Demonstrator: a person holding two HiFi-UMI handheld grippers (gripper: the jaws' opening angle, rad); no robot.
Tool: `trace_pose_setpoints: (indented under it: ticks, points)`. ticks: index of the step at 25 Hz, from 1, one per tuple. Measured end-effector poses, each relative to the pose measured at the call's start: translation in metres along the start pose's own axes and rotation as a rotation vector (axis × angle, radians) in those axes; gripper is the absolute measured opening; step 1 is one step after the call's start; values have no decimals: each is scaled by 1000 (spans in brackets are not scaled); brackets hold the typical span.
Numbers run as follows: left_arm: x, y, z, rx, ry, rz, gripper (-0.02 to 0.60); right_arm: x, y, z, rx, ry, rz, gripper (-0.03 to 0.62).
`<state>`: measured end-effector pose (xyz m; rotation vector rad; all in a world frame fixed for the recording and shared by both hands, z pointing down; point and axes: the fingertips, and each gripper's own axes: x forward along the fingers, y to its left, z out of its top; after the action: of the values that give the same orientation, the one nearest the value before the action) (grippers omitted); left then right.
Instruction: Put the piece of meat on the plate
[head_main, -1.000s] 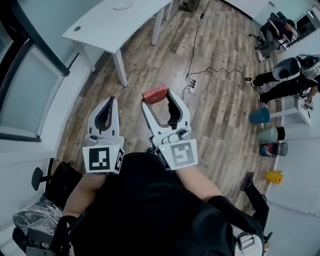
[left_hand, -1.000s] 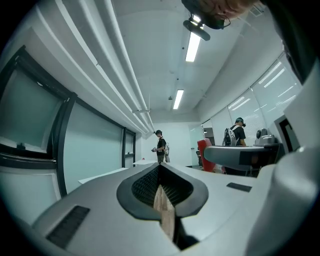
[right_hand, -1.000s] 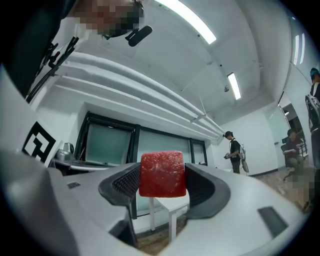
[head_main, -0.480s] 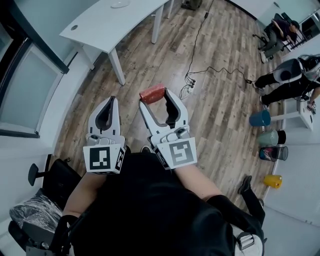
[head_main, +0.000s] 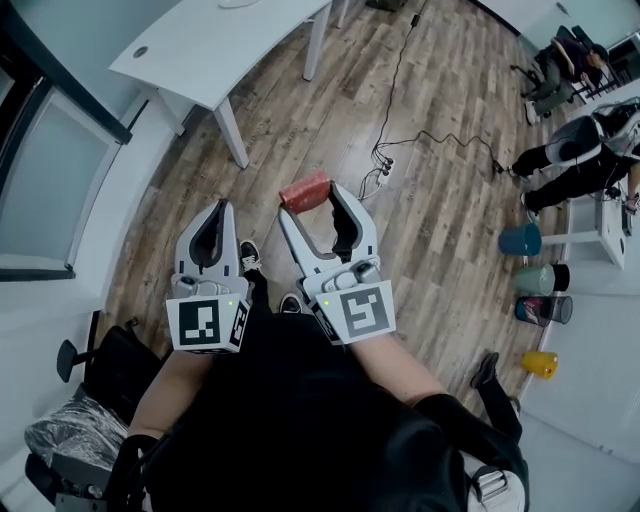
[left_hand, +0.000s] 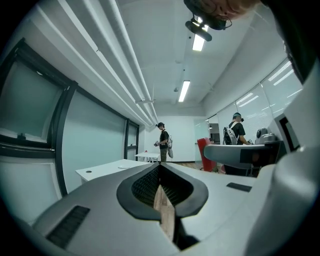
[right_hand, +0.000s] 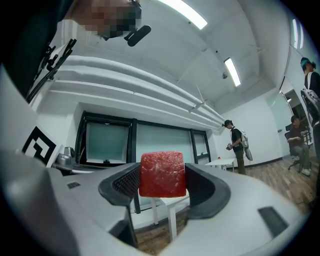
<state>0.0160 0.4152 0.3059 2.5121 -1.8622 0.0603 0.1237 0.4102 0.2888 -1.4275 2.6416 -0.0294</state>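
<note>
You stood on a brown wooden floor (head_main: 450, 210) in a big room with white walls. A white table (head_main: 230, 45) stood up ahead on your left, next to a tall window (head_main: 45, 190). A thin black cable (head_main: 400, 90) ran across the floor to a white power strip (head_main: 383, 172). A black chair (head_main: 95, 365) sat low on your left. You held two grippers out in front of you, side by side. Your right gripper (head_main: 312, 200) had its jaws squeezed on the one piece of meat (head_main: 305, 190). The meat was a red block, pinched at the very tips of the jaws. It hung in the air over the floor, well apart from the table. Your left gripper (head_main: 213, 215) held nothing, and its jaws were pressed together at the tips. Two of your shoes (head_main: 250, 256) peeked out just under the grippers. Four tubs stood in a row on the right: one blue tub (head_main: 519, 238), one green tub (head_main: 540, 272), one dark tub (head_main: 545, 308) and one yellow tub (head_main: 542, 364). At least two people (head_main: 575, 150) were far off on the right. Two long lights (left_hand: 198, 42) shone on the ceiling in the left gripper view.
</note>
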Motion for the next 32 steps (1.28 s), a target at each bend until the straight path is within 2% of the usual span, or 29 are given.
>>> trace_pose_setpoints:
  ticks: [6, 12, 17, 25, 32]
  points:
    - [52, 41, -5, -26, 2, -11, 3, 59, -13, -12, -26, 18, -3, 276]
    - [112, 89, 6, -30, 8, -42, 3, 136, -23, -12, -31, 57, -17, 276]
    - [142, 124, 3, -38, 10, -68, 3, 182, -22, -10, -31, 29, -41, 276]
    - [172, 161, 10, -47, -17, -105, 3, 223, -17, -9, -54, 24, -81, 276]
    - [188, 164, 4, -61, -9, -119, 3, 231, -28, -11, -63, 31, -105, 276]
